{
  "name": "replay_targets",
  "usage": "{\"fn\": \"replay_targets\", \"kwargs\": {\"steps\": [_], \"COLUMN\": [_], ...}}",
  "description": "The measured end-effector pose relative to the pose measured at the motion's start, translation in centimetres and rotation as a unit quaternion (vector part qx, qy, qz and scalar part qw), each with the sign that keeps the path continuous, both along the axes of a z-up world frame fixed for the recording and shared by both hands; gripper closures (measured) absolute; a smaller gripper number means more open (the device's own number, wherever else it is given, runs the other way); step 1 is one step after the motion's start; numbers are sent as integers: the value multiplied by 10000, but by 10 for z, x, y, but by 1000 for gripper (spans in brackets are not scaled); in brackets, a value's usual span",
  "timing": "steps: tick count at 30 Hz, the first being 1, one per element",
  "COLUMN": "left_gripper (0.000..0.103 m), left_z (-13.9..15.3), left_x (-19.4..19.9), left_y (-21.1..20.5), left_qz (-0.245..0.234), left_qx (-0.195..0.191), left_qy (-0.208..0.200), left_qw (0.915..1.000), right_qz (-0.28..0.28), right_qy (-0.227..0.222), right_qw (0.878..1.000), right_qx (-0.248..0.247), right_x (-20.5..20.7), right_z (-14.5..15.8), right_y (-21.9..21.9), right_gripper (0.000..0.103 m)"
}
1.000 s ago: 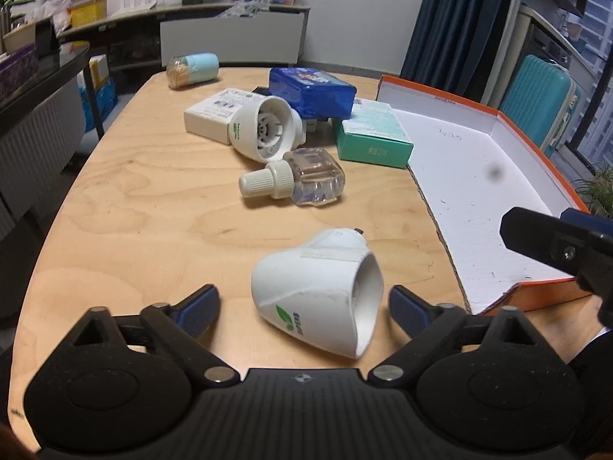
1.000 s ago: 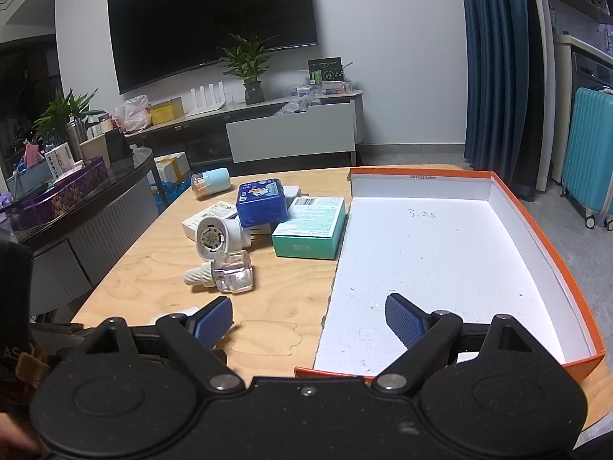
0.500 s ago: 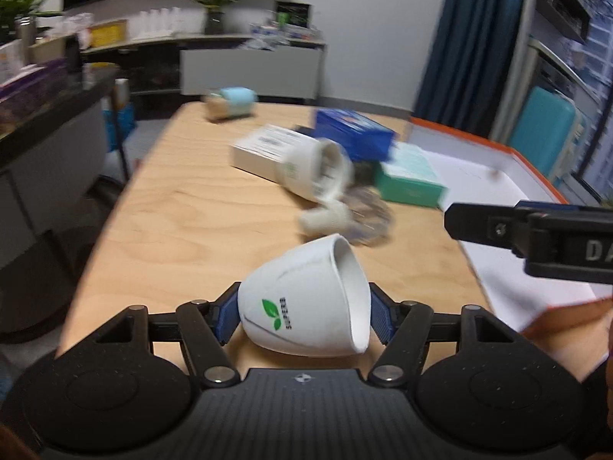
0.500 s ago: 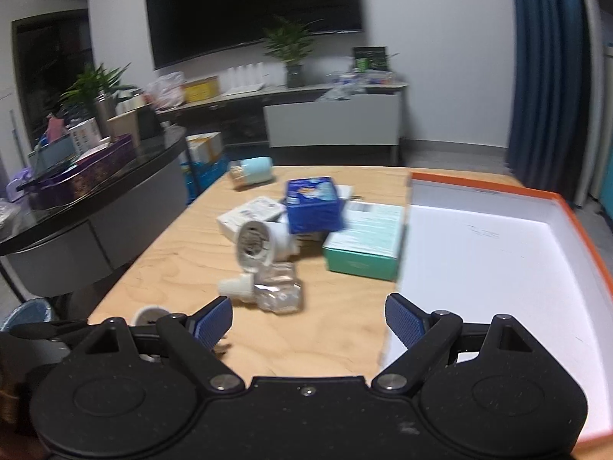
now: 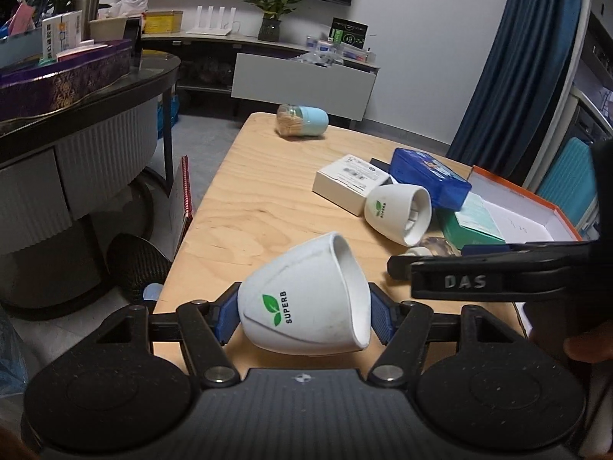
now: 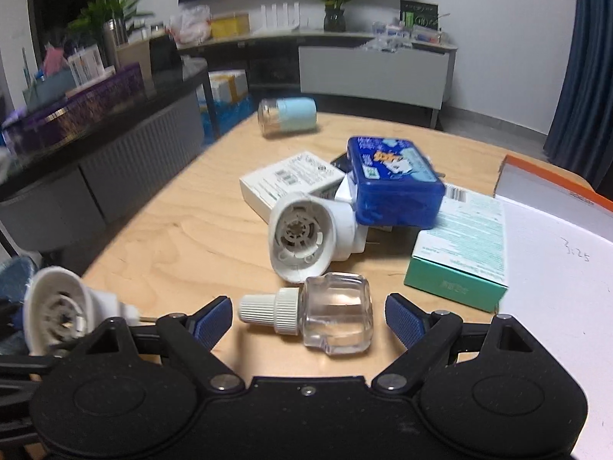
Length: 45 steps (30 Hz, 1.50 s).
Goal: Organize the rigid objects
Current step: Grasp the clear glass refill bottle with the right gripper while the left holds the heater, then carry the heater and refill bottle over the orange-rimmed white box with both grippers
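My left gripper (image 5: 304, 320) is shut on a white cone-shaped plug-in device (image 5: 302, 306) marked SUPERB and holds it tilted just above the wooden table (image 5: 268, 199). The same device shows at the left edge of the right wrist view (image 6: 57, 306). My right gripper (image 6: 308, 318) is open, low over the table. A clear bottle with a white ribbed cap (image 6: 333, 318) lies on its side between its blue pads (image 6: 212, 318), touching neither. One of its fingers (image 5: 459, 280) crosses the left wrist view from the right.
Behind the bottle lie a second white device (image 6: 302, 237), a blue box (image 6: 394, 184), a white carton (image 6: 291, 180) and a teal carton (image 6: 459, 245). A jar with a light blue cap (image 6: 287, 117) lies farther back. An orange-rimmed white tray (image 6: 555, 188) is on the right.
My left gripper shut on the white device and raised it off the table. My right gripper swung left from over the tray and came down around the clear bottle.
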<state>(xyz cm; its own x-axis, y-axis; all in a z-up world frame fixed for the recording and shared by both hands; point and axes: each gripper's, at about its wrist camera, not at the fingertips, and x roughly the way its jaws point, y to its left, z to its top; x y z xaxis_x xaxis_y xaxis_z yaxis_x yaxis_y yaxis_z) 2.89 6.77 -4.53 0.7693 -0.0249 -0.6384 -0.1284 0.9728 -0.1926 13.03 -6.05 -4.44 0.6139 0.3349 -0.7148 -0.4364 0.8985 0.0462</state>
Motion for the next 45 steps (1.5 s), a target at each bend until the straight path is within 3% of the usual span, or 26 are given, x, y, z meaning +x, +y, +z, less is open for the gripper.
{"fn": "replay_targets", "kwargs": {"steps": [3, 6, 18, 32, 45], "left_gripper": [36, 36, 36, 36, 36], "left_z": [0, 0, 14, 42, 44], "left_x": [-2, 1, 5, 39, 87], "left_y": [4, 4, -12, -81, -152], "left_qz": [33, 38, -182, -1123, -1746], "left_qx": [-23, -67, -109, -184, -284], "left_qy": [-14, -5, -110, -227, -148], "left_qw": [10000, 10000, 9997, 9932, 9841], "right_qz": [1, -1, -323, -1477, -2218], "right_qy": [96, 44, -232, -648, -847], "right_qw": [9999, 10000, 9991, 9866, 9709], "right_qx": [-110, -83, 134, 261, 312], "right_x": [6, 6, -23, -39, -34], "right_z": [-7, -7, 27, 73, 79], "right_y": [3, 1, -46, -149, -220], "right_gripper": [2, 10, 11, 11, 11]}}
